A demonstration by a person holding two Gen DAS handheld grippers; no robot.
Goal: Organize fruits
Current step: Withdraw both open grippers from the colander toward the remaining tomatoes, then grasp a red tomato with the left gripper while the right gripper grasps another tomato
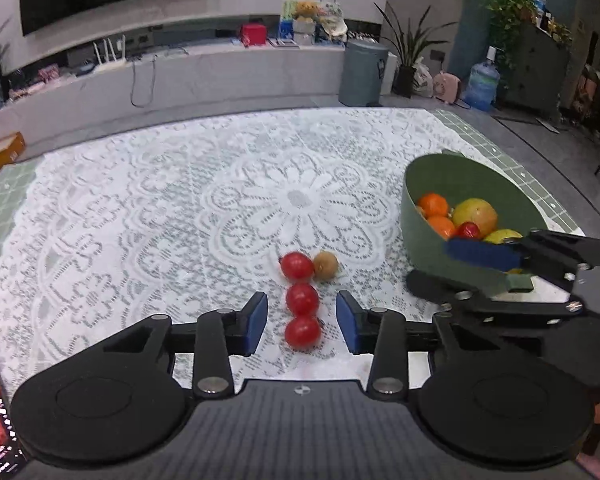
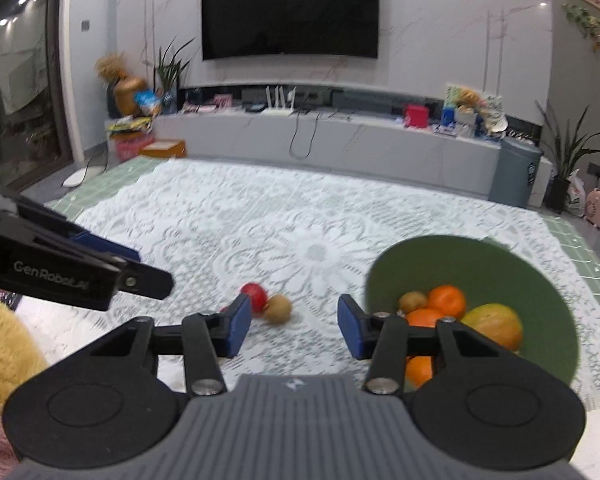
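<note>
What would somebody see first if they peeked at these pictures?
Probably the three shiny red tomatoes lined up on the white lace tablecloth, with a brown kiwi beside the farthest one and the open left gripper around them. Next, the green bowl on the right, full of oranges and other fruit.

Three red tomatoes (image 1: 301,300) lie in a row beside a brown kiwi (image 1: 325,265) near the tablecloth's front edge; the green bowl (image 1: 428,240) at the right edge holds oranges (image 1: 433,205).
</note>
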